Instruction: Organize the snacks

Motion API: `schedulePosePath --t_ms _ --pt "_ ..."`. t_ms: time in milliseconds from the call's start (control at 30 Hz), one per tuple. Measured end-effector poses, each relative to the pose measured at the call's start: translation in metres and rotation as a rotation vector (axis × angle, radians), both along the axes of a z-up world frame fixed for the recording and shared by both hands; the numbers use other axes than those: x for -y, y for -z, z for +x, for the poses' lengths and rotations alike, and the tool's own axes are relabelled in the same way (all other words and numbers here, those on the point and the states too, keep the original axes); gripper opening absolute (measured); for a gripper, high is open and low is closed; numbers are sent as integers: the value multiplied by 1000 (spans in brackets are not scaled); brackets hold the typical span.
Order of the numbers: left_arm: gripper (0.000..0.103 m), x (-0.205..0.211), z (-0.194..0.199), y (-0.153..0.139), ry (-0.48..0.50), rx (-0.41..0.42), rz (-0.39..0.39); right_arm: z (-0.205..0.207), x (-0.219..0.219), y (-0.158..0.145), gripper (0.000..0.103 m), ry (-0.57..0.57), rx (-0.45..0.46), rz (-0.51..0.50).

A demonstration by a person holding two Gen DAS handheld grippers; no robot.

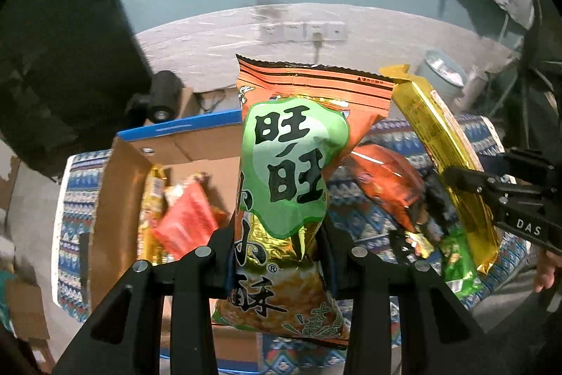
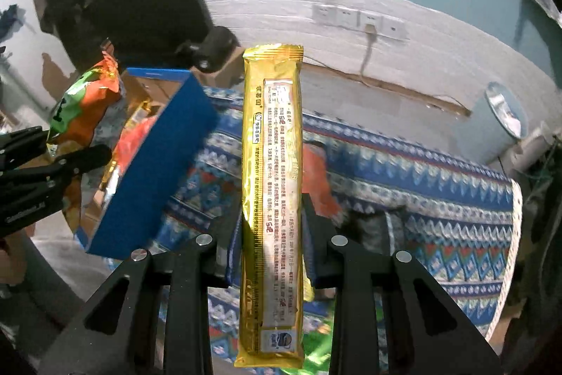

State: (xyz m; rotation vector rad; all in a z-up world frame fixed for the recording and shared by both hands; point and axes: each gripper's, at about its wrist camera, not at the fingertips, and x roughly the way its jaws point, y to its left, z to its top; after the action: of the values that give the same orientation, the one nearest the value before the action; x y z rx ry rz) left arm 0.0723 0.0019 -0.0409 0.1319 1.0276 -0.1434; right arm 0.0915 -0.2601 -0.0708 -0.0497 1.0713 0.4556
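My left gripper [image 1: 277,234] is shut on a green and orange snack bag [image 1: 291,171], held upright above the table. The bag also shows in the right wrist view [image 2: 84,108]. My right gripper [image 2: 272,220] is shut on a long gold biscuit packet [image 2: 272,199], held upright; it shows in the left wrist view [image 1: 446,160] at the right. An open cardboard box with blue sides [image 1: 119,199] sits at the left and holds a gold packet [image 1: 152,209] and a red packet [image 1: 186,217]. An orange packet [image 1: 386,185] and a green packet [image 1: 460,269] lie on the table.
The table has a blue patterned cloth [image 2: 421,192]. The box's blue side [image 2: 158,171] stands left of my right gripper. A wall with sockets [image 2: 361,20] and a pale bin [image 2: 498,122] are behind. A black camera [image 1: 163,101] stands behind the box.
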Motion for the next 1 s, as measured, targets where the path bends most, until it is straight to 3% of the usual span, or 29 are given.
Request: schedulePosePath --t_ms 433,1000 --pt "38 -78 1 1 -120 22 13 13 -97 -12 27 -134 5 14" --pt "38 -168 2 30 -262 -17 29 31 -222 -2 27 -267 -67 51"
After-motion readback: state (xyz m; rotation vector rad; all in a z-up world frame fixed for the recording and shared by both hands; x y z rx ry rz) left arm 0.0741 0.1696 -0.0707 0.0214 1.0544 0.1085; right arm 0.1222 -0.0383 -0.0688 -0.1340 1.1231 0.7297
